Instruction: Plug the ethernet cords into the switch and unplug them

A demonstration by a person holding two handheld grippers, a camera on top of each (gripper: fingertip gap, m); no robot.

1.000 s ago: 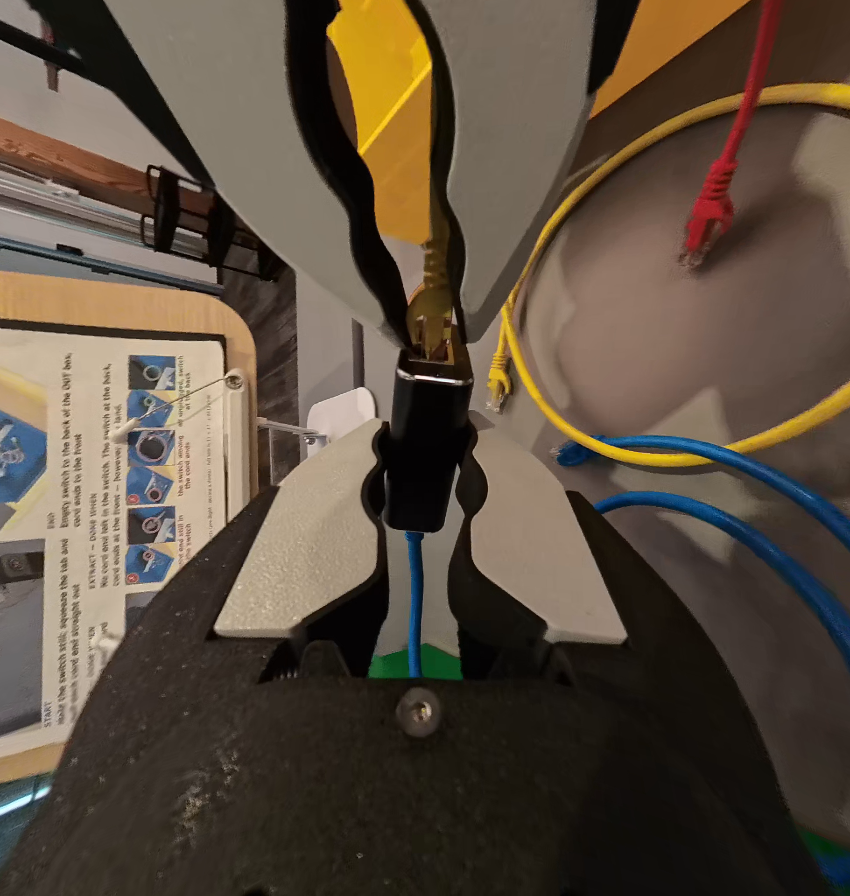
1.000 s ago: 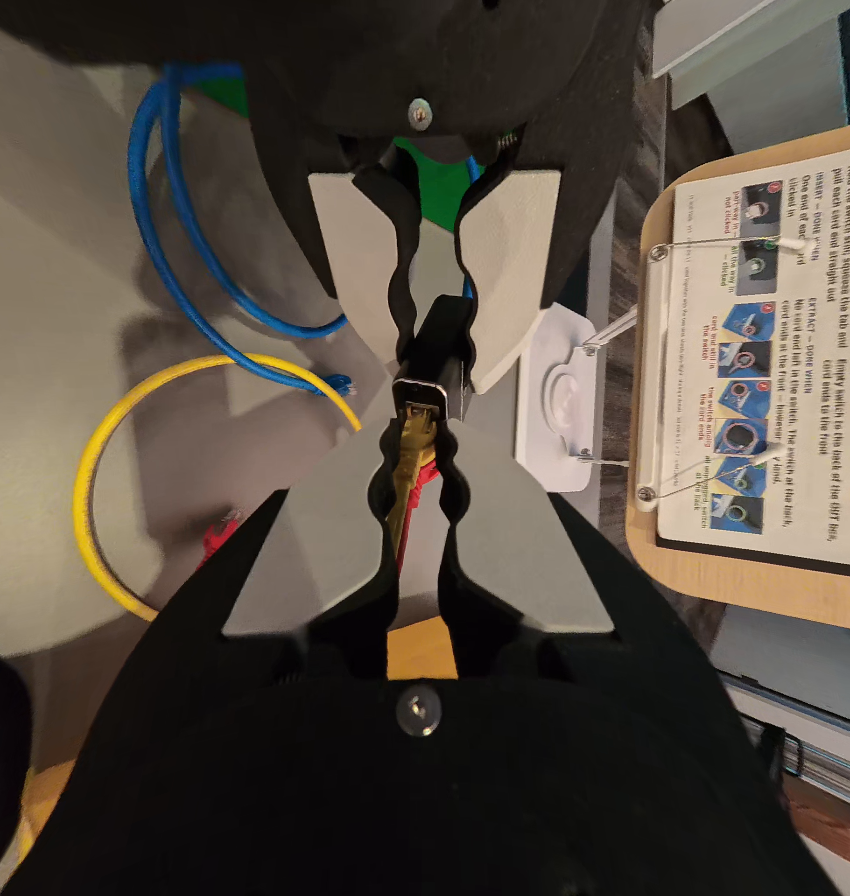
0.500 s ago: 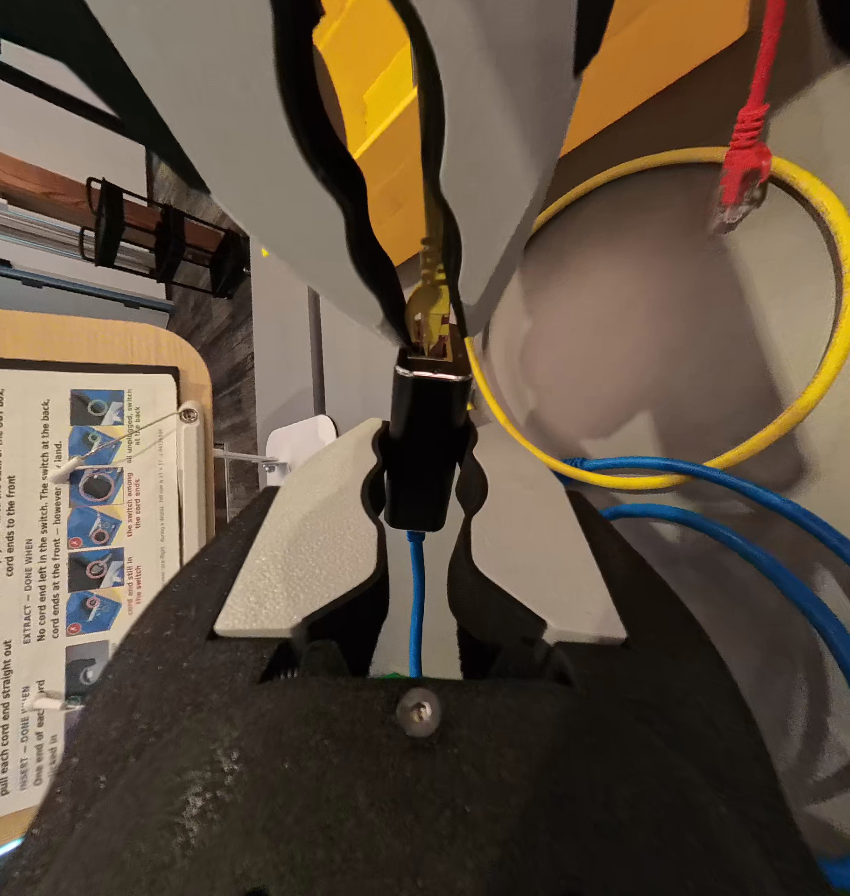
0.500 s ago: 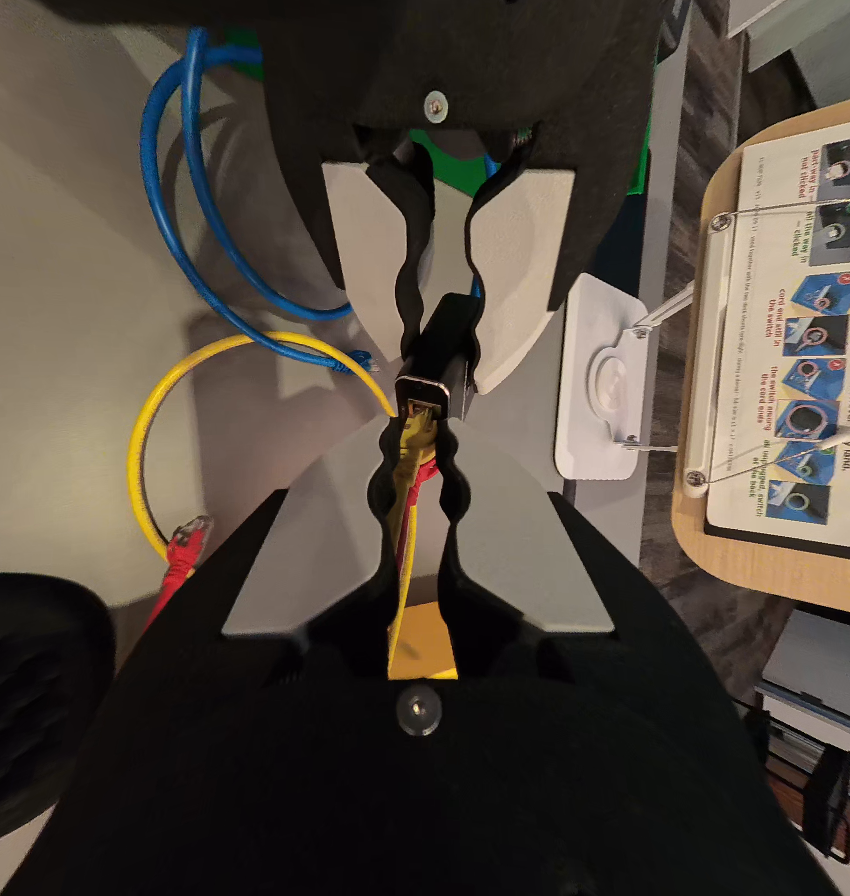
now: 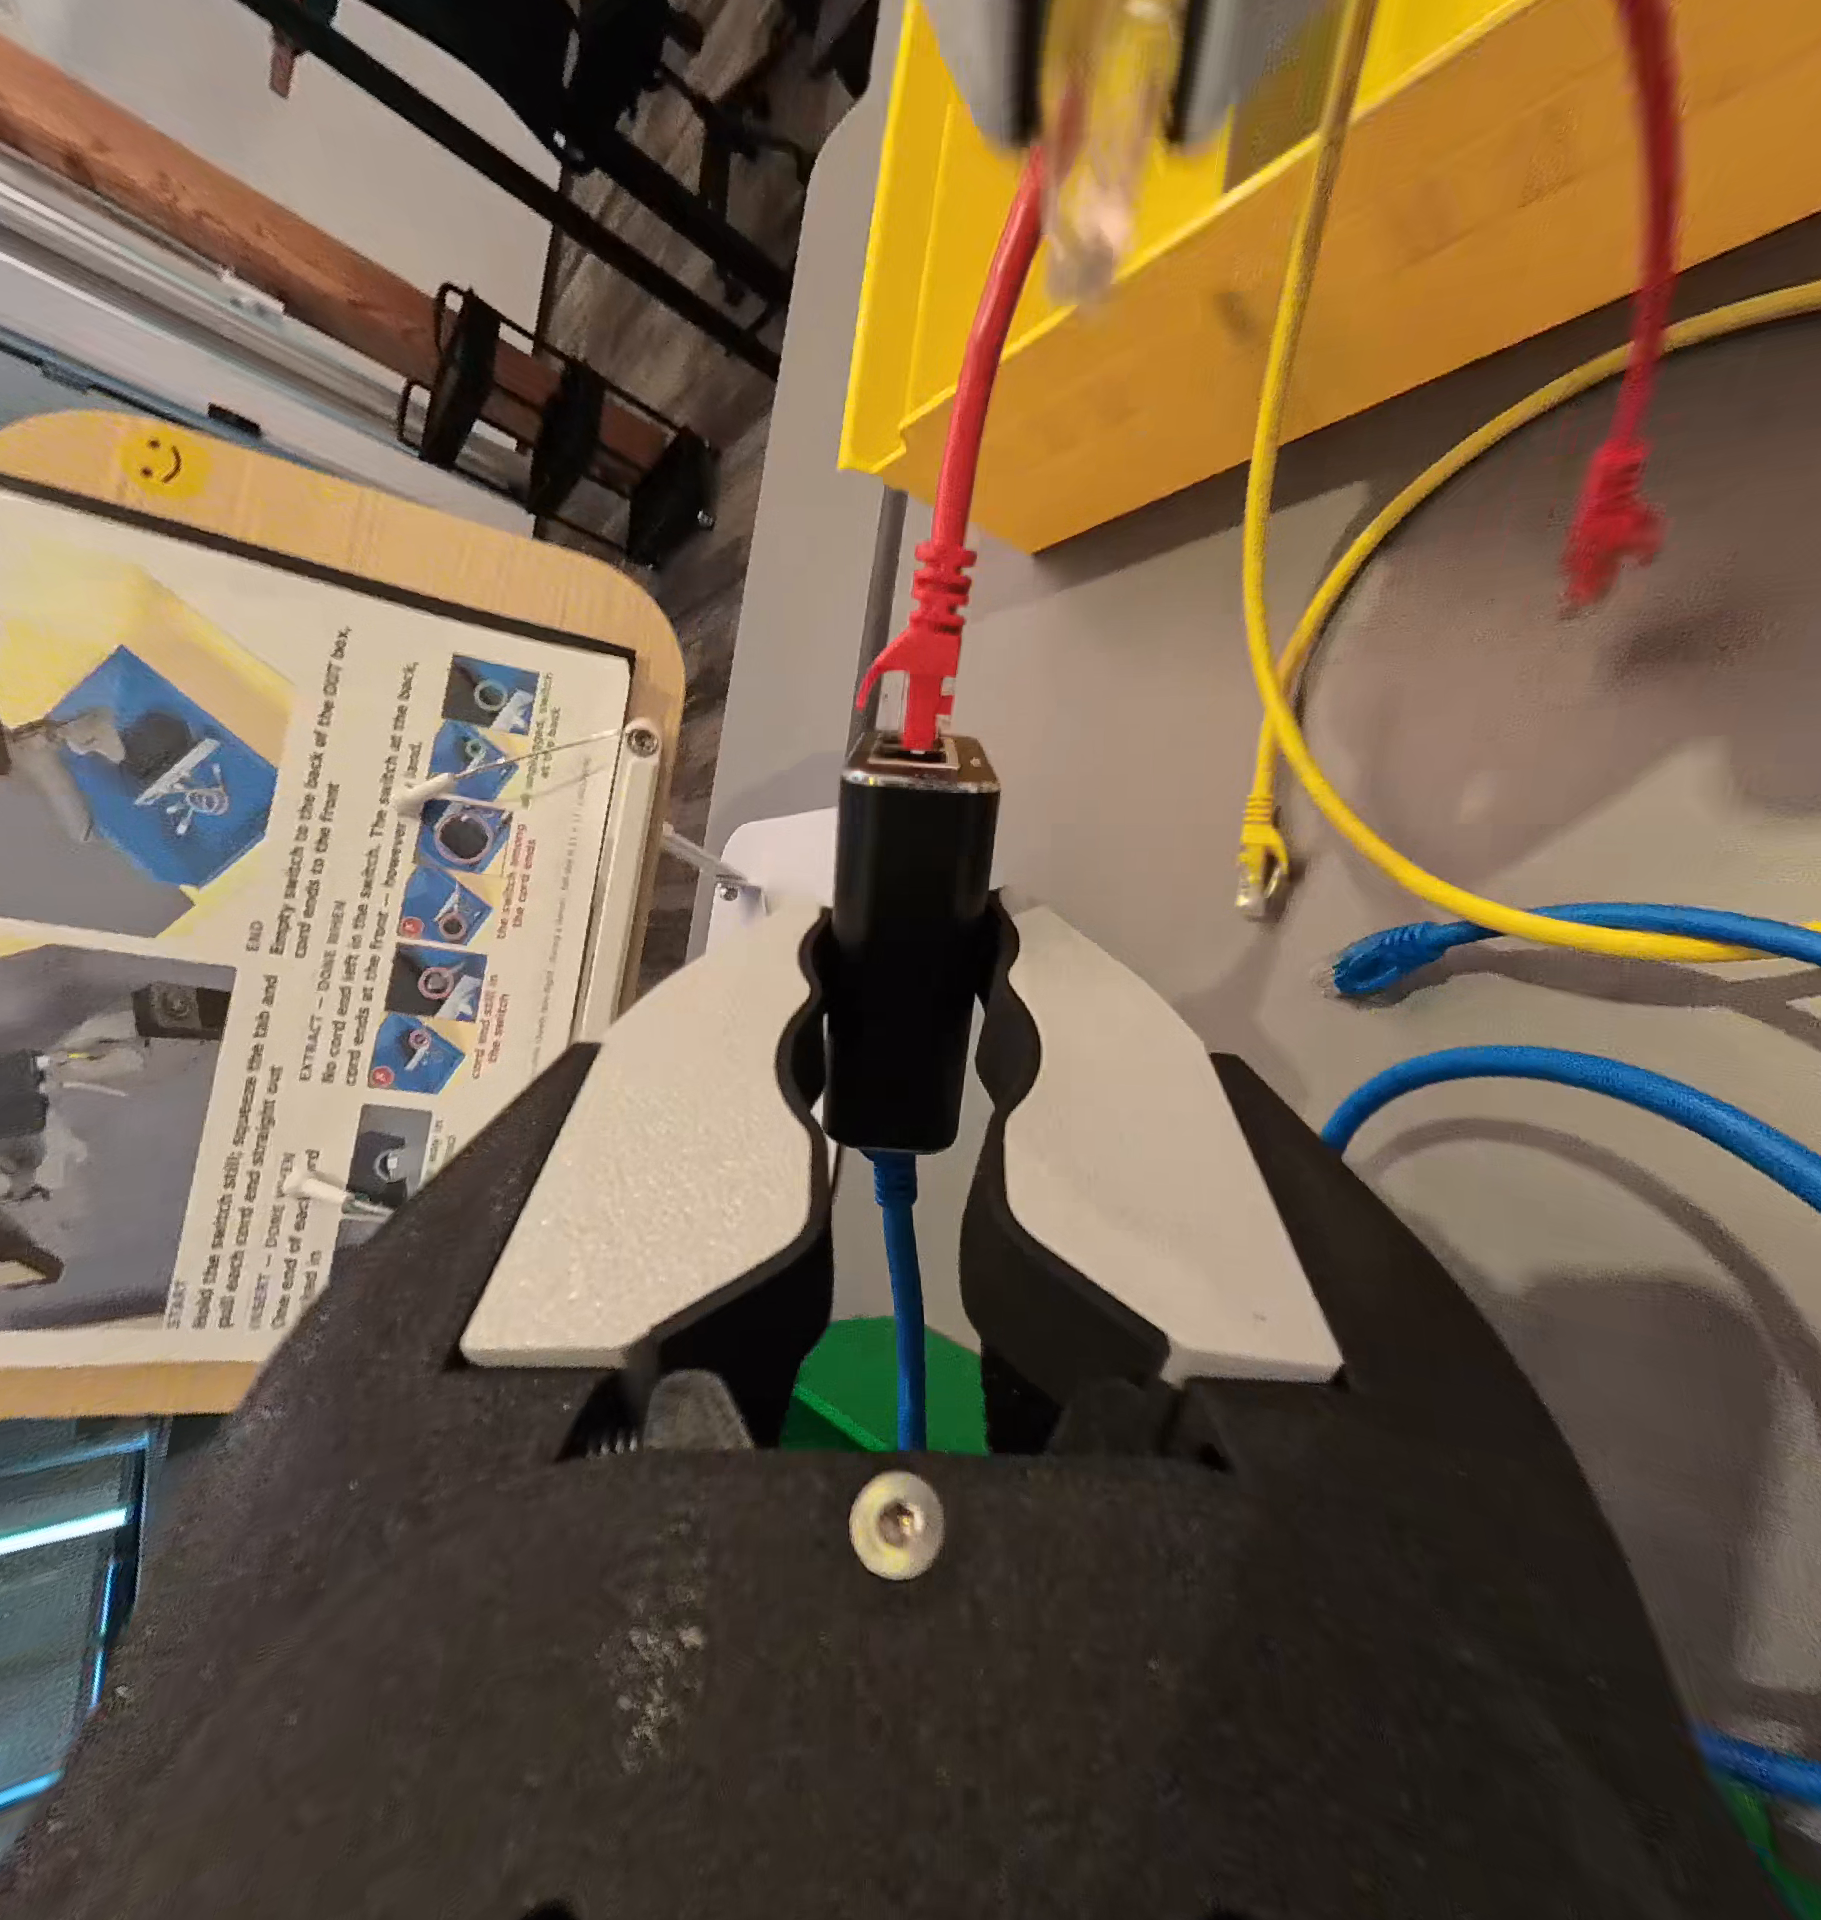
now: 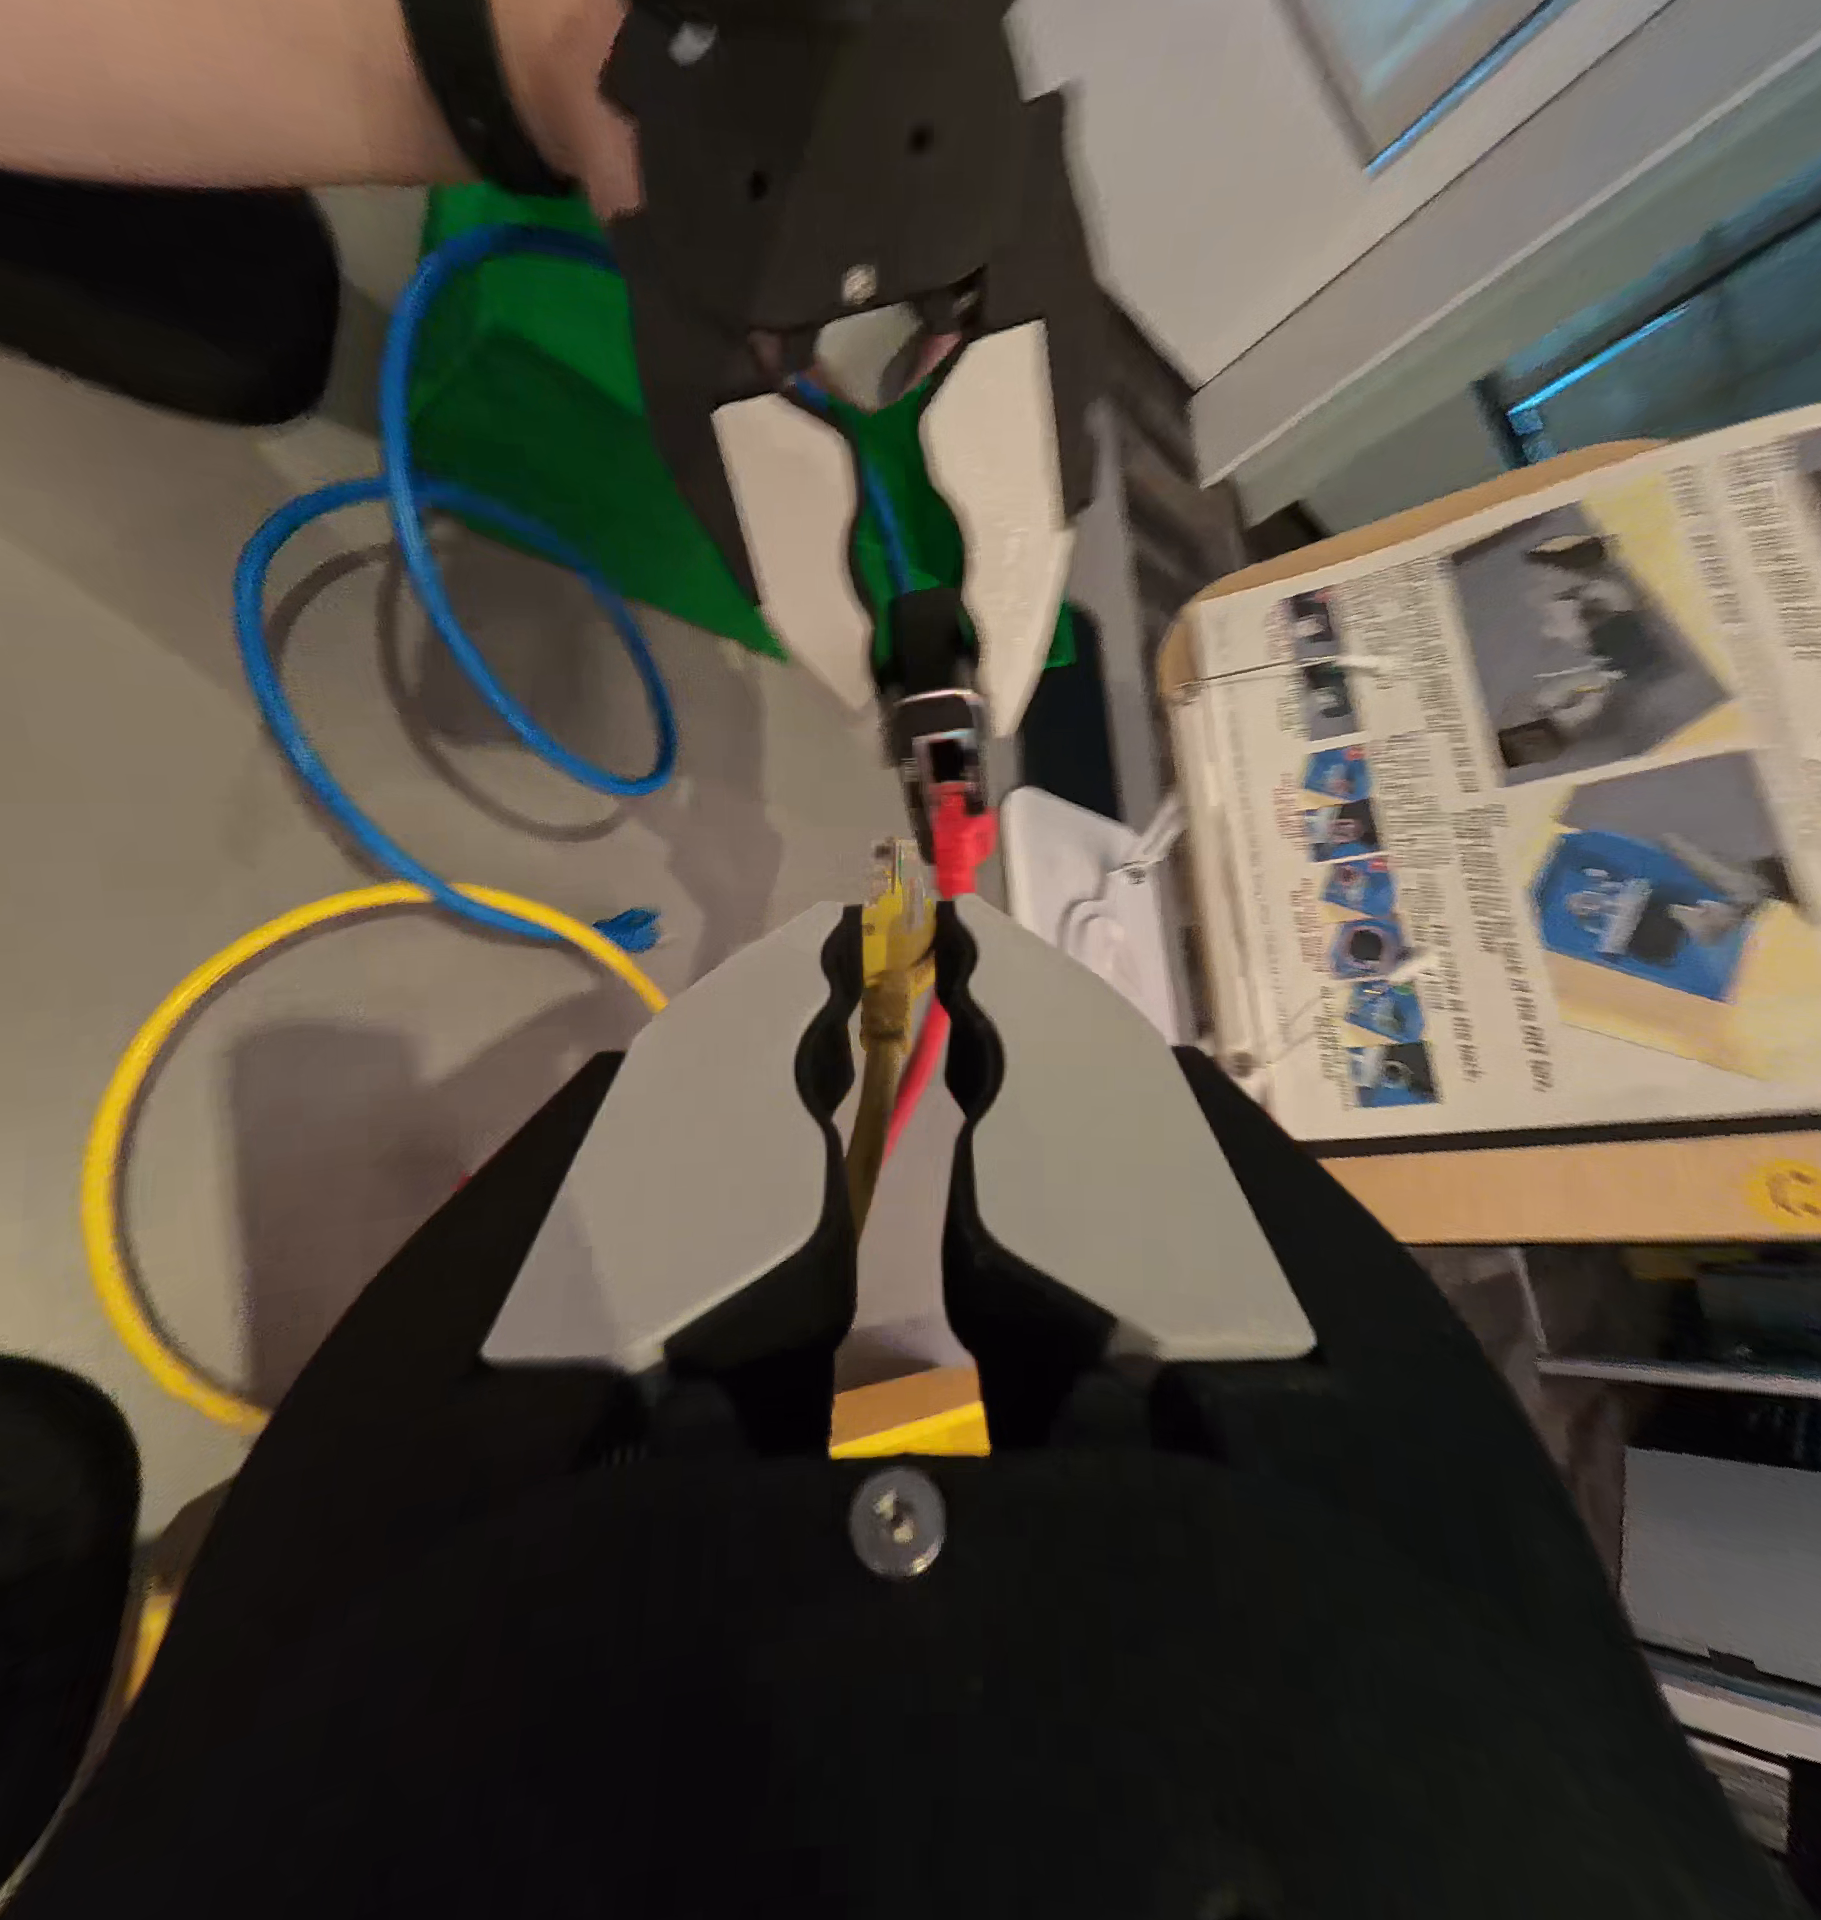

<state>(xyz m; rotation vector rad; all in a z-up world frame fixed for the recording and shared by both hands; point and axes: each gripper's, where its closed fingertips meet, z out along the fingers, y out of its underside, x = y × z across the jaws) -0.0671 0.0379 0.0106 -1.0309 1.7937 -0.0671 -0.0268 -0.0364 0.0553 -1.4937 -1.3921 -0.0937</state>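
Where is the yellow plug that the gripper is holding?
In the right wrist view, the yellow plug sits between the right gripper fingers, pulled clear of the black switch and beside the red plug.

Left hand-held gripper (image 5: 908, 997) points up, both pads squeezed on black switch (image 5: 911, 935). Right hand-held gripper (image 6: 890, 935) faces left one, tips apart from it, fingers shut on yellow plug (image 6: 890, 925). Hand (image 6: 532, 104) with black strap grips left one.
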